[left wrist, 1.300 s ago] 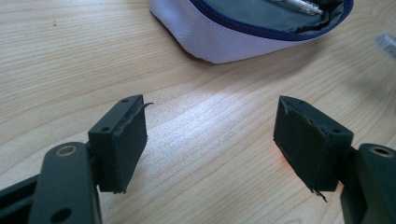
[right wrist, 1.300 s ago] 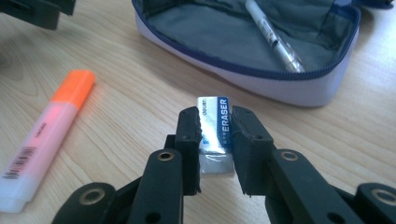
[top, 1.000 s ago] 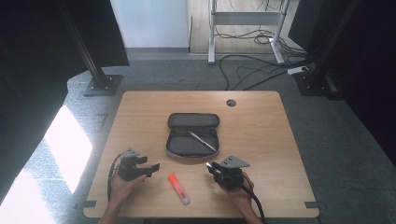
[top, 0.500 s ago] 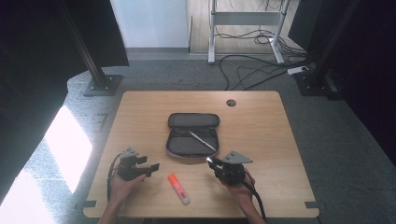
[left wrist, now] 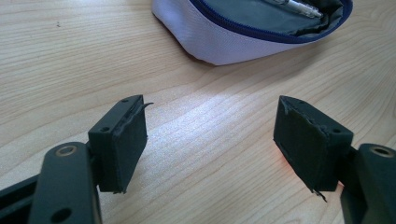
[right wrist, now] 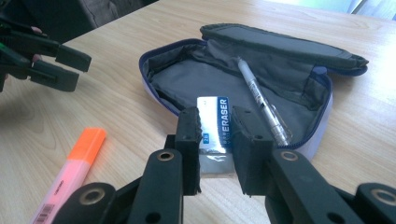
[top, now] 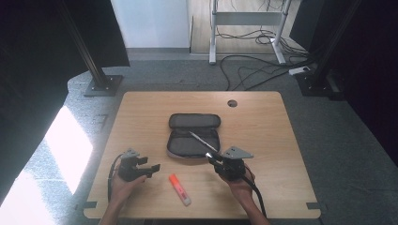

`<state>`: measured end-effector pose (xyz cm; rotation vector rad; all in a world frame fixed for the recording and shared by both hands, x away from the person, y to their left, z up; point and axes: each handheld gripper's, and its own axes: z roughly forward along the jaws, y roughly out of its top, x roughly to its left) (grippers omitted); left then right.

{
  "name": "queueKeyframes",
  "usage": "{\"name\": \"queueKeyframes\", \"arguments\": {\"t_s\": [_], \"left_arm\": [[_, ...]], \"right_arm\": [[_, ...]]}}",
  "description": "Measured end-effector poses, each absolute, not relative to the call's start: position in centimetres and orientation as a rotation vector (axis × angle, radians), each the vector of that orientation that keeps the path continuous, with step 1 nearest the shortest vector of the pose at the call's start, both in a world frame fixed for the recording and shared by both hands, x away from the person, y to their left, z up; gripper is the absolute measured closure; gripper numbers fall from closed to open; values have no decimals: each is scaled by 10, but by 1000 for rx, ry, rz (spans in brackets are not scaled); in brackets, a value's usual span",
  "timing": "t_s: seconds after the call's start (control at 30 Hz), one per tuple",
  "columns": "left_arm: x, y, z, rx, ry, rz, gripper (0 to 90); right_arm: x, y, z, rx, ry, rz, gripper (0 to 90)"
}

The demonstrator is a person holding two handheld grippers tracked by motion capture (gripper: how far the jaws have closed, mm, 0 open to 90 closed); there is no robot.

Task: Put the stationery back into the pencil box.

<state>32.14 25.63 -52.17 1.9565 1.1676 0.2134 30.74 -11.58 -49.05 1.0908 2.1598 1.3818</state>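
Note:
An open grey pencil case (top: 193, 136) lies mid-table with a silver pen (top: 202, 142) inside it. My right gripper (top: 210, 158) sits just off the case's near right corner. In the right gripper view its jaws (right wrist: 217, 116) are shut on a white and blue eraser (right wrist: 214, 108), held at the case's near rim (right wrist: 187, 79) beside the pen (right wrist: 259, 95). My left gripper (top: 154, 169) rests near the front left, open, with bare wood between its pads (left wrist: 126, 140). An orange highlighter (top: 179, 189) lies between the two hands.
The wooden table (top: 281, 187) has a round cable hole (top: 232, 103) at the back. The table's front edge runs just behind my wrists. On the floor beyond the table are cables and a metal desk frame (top: 244, 18).
My right gripper has edged a little toward the case with the eraser still in it. The left gripper has stayed put.

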Motion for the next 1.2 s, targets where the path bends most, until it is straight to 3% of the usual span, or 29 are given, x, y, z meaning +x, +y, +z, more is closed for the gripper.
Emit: {"name": "queueKeyframes", "arguments": {"t_s": [1.2], "left_arm": [[322, 259, -522, 1952, 1169, 213, 264]], "right_arm": [[343, -100, -475, 1088, 2170, 1365, 727]]}}
